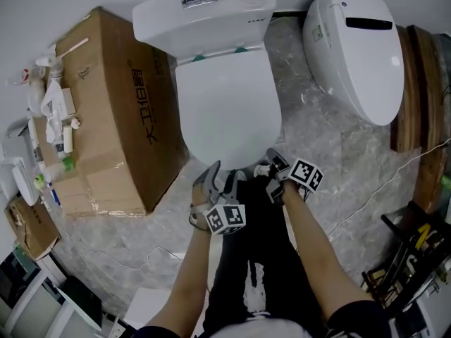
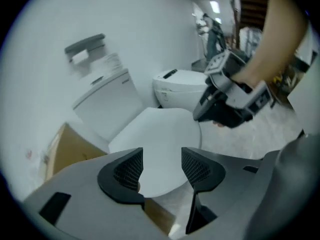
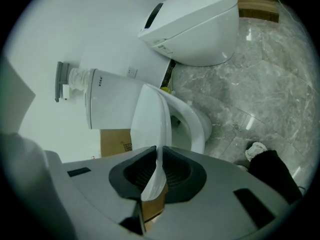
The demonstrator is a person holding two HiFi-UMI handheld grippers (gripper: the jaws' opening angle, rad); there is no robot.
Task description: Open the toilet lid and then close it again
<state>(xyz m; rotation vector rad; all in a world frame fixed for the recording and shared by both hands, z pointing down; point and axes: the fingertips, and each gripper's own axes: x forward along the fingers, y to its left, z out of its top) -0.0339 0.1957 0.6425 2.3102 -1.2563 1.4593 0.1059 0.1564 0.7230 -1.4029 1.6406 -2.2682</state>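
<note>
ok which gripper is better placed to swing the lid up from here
Right. The right gripper has its jaws shut on the front edge of the lid, which is tilted up off the bowl. The left gripper has its jaws apart and grips nothing.

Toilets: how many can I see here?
2. One toilet stands in the middle beside the cardboard box; the other toilet sits to its right. Others may be out of view.

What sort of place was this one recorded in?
Probably a workroom or test set-up, not a bathroom in use: a toilet, a second toilet right beside it, and a cardboard box on the floor.
</note>
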